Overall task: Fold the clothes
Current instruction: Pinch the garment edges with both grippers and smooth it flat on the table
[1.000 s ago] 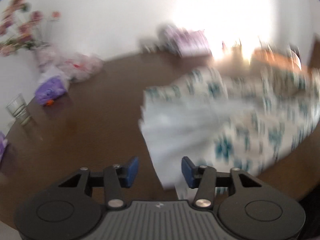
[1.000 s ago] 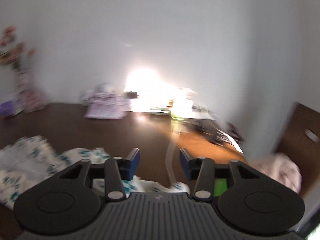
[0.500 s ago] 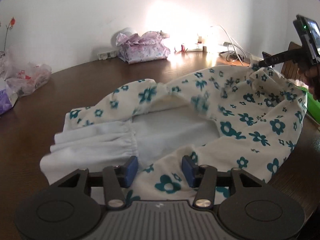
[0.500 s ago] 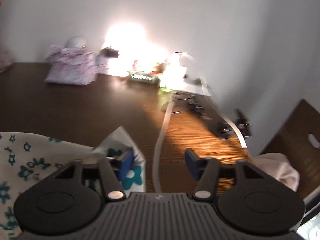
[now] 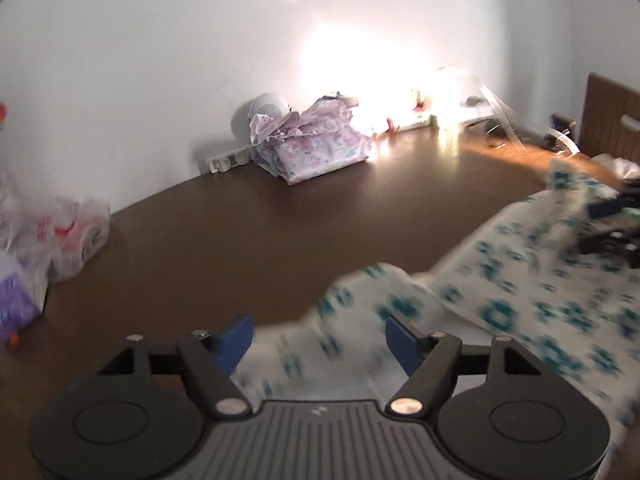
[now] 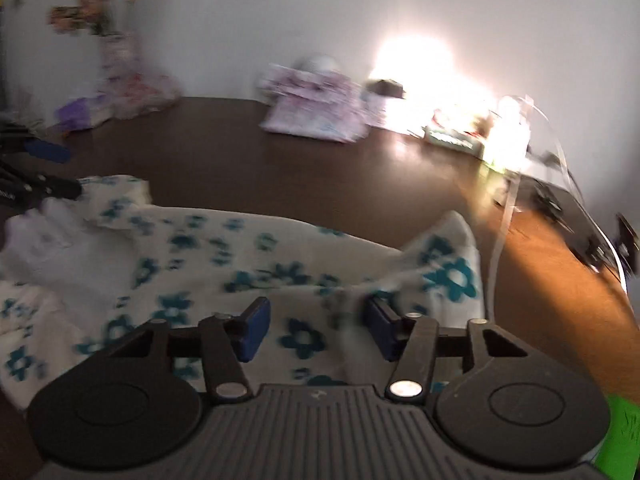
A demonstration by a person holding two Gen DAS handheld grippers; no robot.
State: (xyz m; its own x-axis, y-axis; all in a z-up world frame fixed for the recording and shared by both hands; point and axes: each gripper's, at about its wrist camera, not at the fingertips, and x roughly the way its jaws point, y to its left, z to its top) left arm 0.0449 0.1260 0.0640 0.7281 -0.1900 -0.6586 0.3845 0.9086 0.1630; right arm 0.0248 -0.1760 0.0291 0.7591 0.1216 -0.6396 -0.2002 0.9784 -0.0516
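Dark wood table (image 5: pixel 224 236) carries floral garment (image 6: pixel 224 256), pink cloth bundle (image 5: pixel 316 144), plastic bags (image 5: pixel 68 236), power strip (image 5: pixel 230 158) at wall.

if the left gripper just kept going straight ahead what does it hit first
Most likely the floral garment: a fold of it already lies between the open left gripper fingers. Past that is bare brown table, then the folded pink clothes by the wall. Blur makes depth uncertain.

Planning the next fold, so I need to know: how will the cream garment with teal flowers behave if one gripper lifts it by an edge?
Probably floppy: the floral garment lies rumpled and sagging across the dark table, holding no shape. It looks thin and light, so a lifted edge would likely drape and trail. With the left gripper and right gripper both open over it, a single pinch may bunch several layers.
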